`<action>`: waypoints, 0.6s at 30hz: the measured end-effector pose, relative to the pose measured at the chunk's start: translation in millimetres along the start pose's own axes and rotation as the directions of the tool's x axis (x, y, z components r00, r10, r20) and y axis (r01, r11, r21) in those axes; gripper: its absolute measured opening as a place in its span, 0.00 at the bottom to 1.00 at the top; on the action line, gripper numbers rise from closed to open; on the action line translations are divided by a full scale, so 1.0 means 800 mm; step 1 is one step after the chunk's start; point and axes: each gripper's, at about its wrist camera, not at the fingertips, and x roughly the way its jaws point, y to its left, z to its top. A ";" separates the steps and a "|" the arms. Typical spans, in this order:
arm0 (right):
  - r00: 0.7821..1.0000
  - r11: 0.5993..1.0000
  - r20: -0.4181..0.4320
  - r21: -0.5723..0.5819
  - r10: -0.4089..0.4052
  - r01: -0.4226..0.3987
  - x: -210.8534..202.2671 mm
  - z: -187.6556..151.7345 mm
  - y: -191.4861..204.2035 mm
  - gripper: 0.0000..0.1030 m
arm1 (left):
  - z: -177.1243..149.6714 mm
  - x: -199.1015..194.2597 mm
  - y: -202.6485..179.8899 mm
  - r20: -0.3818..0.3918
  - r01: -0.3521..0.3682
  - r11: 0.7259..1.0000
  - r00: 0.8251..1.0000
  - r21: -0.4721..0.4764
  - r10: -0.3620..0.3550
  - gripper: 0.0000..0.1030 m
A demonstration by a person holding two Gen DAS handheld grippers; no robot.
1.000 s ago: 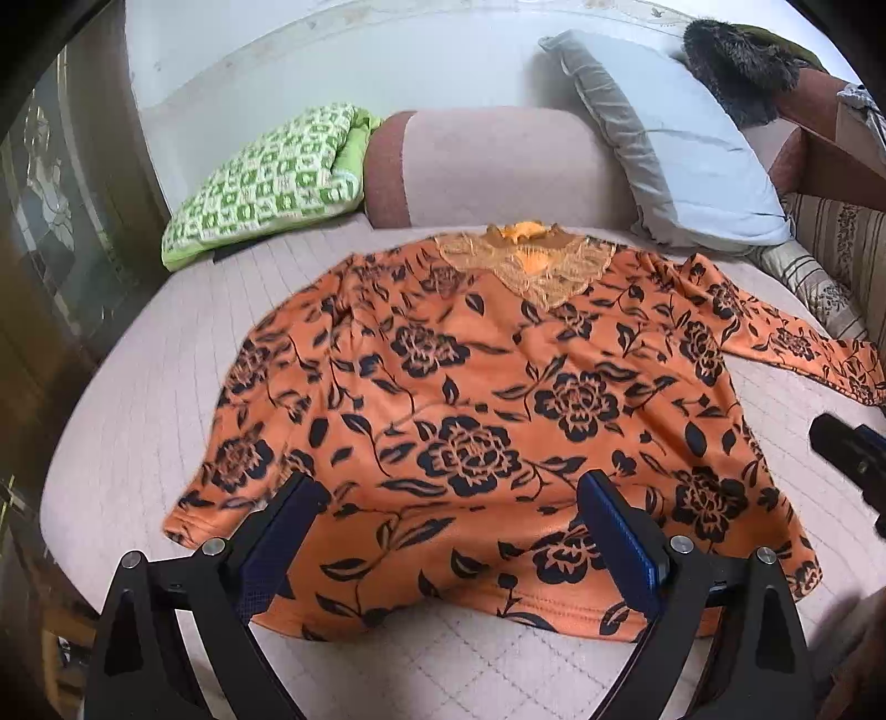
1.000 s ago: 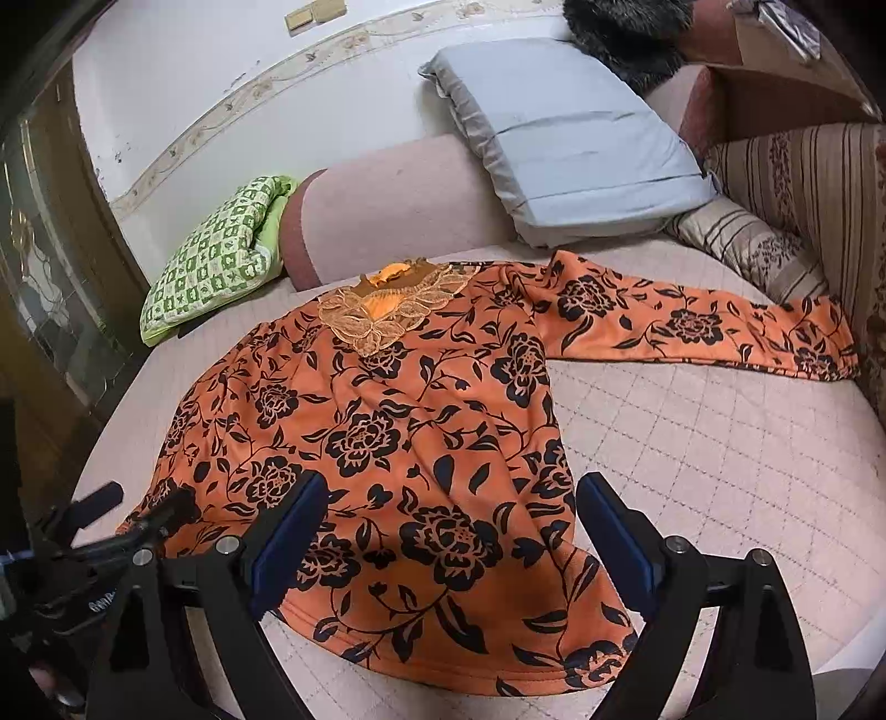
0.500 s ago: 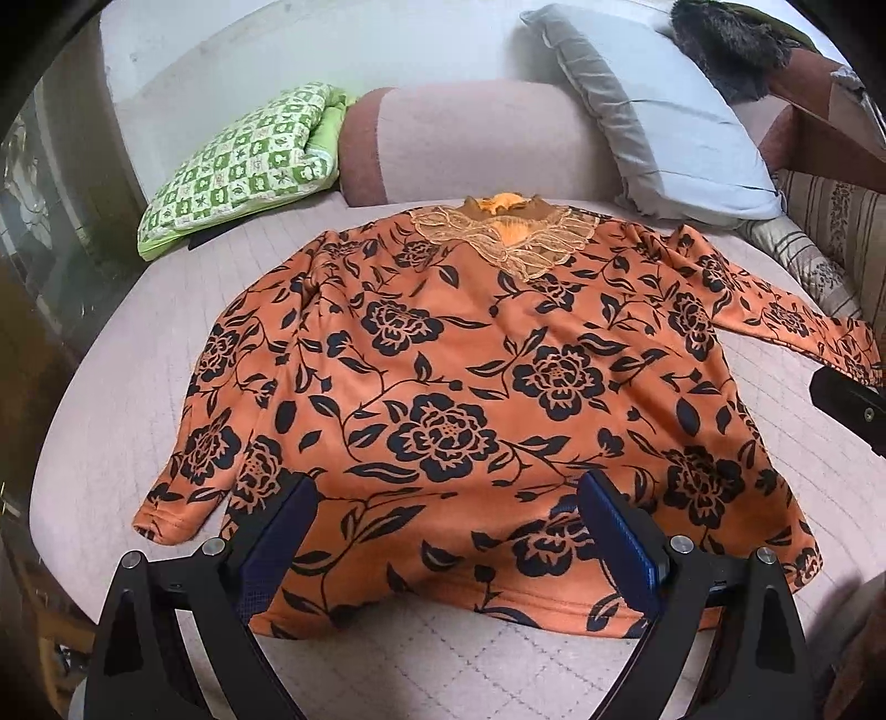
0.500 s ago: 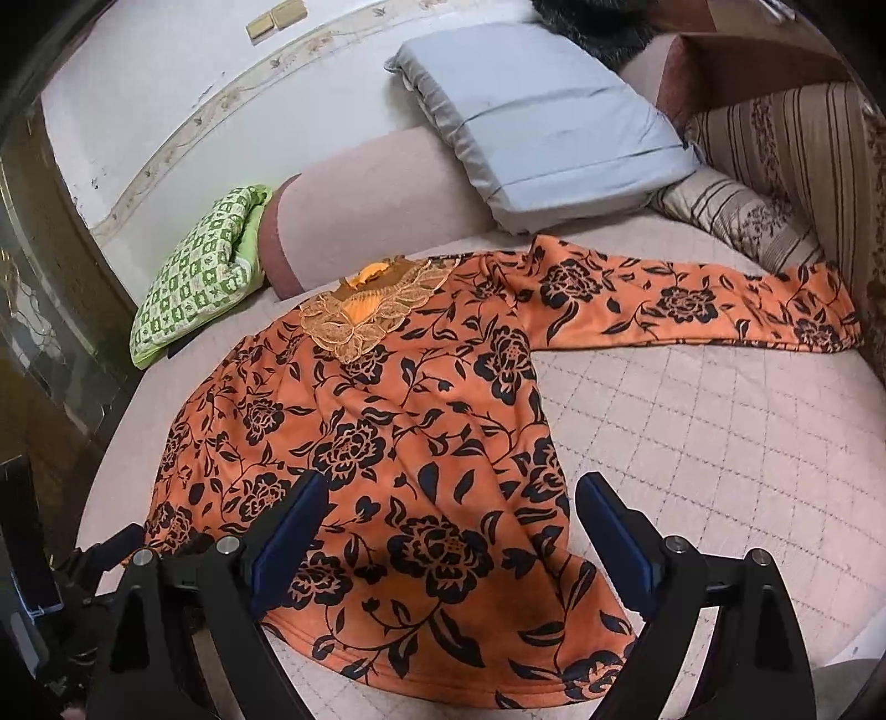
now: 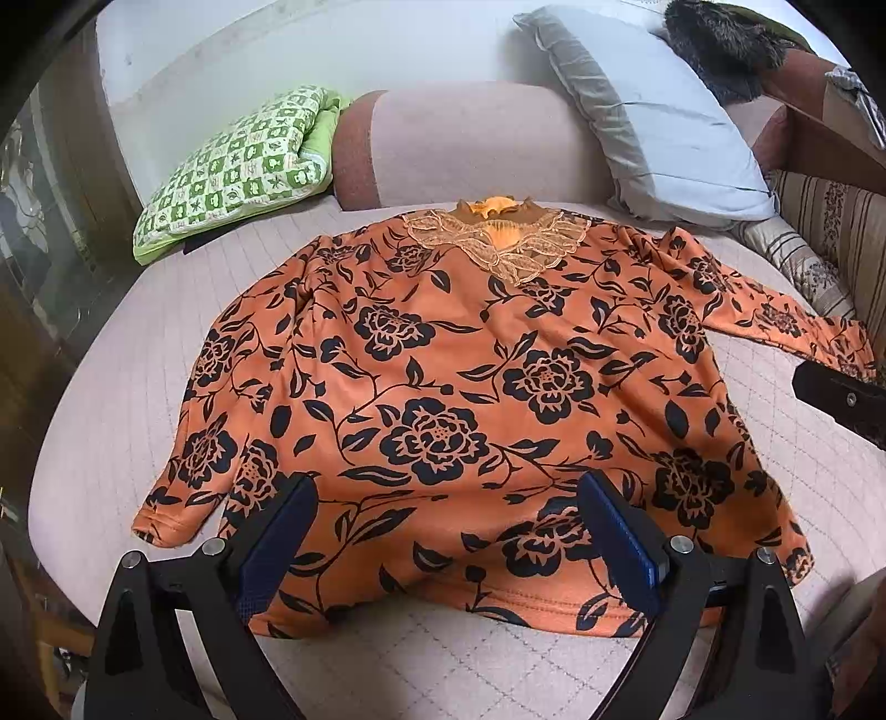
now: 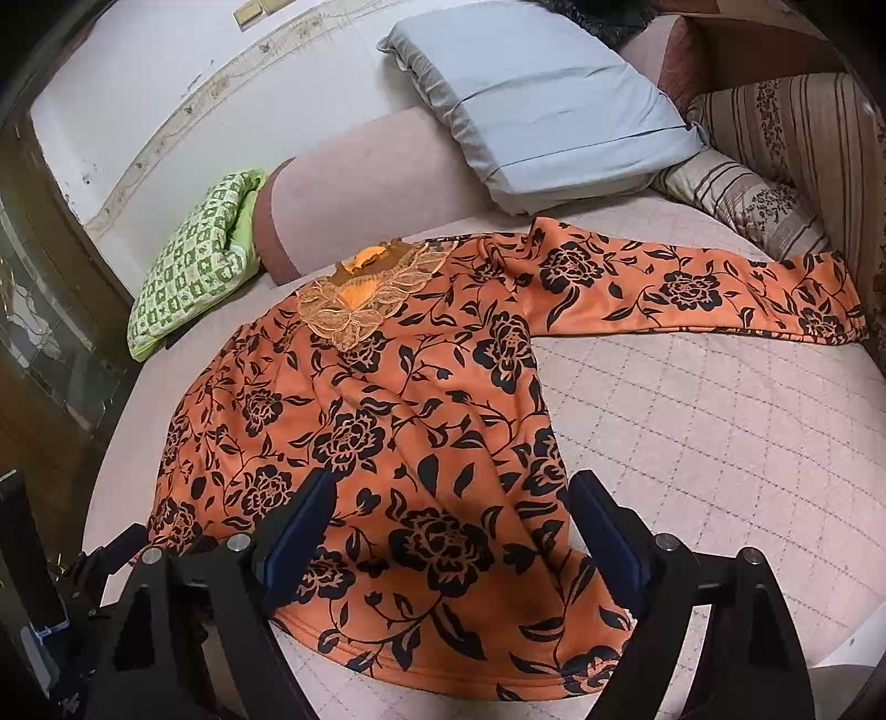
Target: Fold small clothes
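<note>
quilted bed (image 5: 166, 288), grey pillow (image 5: 653, 127), white wall (image 5: 277, 50)

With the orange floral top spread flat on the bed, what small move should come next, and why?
Probably lower both grippers onto the near hem. The top lies flat and unfolded; the left gripper and right gripper hover over the hem, gripping nothing, the right jaws closing slightly.

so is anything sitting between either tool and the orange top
Nothing visible. The orange floral top lies spread flat on the quilted cover, bare of clutter. The left tool is open over the hem; the right tool, jaws closing slightly, grips nothing.
</note>
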 end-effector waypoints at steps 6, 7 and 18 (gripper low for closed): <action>1.000 0.994 -0.017 0.111 0.010 -0.008 0.013 0.056 -0.039 0.85 | 0.051 0.002 0.005 -0.052 0.086 0.995 0.995 -0.056 -0.089 0.92; 1.000 0.991 -0.019 0.135 0.004 -0.002 0.018 0.068 -0.052 0.85 | 0.066 0.001 0.003 -0.043 0.095 0.994 0.994 -0.054 -0.097 0.92; 0.953 0.784 -0.140 0.543 -0.269 0.301 0.077 0.142 -0.342 0.70 | 0.145 0.070 -0.157 -0.124 0.363 0.931 0.926 0.025 -0.357 0.85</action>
